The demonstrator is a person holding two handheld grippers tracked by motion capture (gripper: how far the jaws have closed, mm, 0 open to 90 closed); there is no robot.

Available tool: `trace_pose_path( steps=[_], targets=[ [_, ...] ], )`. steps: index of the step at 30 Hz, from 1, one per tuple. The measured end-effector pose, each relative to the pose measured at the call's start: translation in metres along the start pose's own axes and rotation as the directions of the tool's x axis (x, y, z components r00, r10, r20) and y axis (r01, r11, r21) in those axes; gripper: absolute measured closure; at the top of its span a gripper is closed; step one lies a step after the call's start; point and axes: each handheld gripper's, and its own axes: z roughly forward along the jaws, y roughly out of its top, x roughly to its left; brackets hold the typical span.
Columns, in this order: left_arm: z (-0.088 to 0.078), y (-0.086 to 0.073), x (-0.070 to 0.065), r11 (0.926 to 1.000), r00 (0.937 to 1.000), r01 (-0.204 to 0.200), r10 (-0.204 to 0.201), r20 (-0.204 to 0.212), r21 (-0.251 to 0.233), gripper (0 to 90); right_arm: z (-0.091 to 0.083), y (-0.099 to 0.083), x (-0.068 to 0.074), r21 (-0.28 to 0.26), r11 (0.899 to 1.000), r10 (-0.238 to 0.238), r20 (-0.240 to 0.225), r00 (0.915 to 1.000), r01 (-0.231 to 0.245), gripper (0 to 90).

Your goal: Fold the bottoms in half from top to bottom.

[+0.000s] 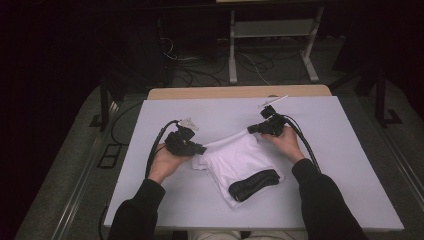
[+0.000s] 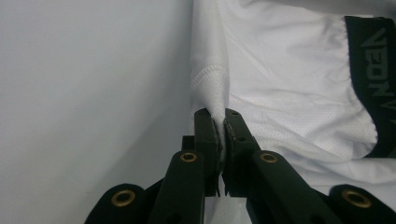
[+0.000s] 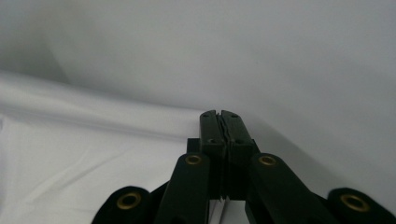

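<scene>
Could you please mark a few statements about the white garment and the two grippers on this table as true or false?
1. The left gripper is shut on a hemmed edge of the white fabric garment with the black waistband. True.
2. The black waistband lies at the far end of the garment, away from the person. False: it lies at the near end, towards the person.
3. The right gripper has its jaws wide open. False: they are closed together, at the garment's far corner.
4. The garment rests on the white table surface. True.
5. A stretch of fabric runs taut between the two grippers. True.
</scene>
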Motion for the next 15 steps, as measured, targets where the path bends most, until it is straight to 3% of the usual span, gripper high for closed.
trace_pose_path(
  steps=[8, 15],
  targets=[
    [0.008, 0.018, 0.033, 0.9998, 0.9998, -0.016, 0.016, -0.010, -0.008, 84.6, -0.002, 0.000, -0.005, -0.035, 0.997, 0.066, 0.059, 0.9961, -0.064, 87.5],
    [0.018, 0.030, 0.055, 0.9990, 0.9996, 0.014, -0.015, -0.024, -0.043, 84.6, -0.011, 0.001, -0.012, -0.065, 0.993, 0.100, 0.090, 0.9909, -0.095, 87.5]
  ],
)
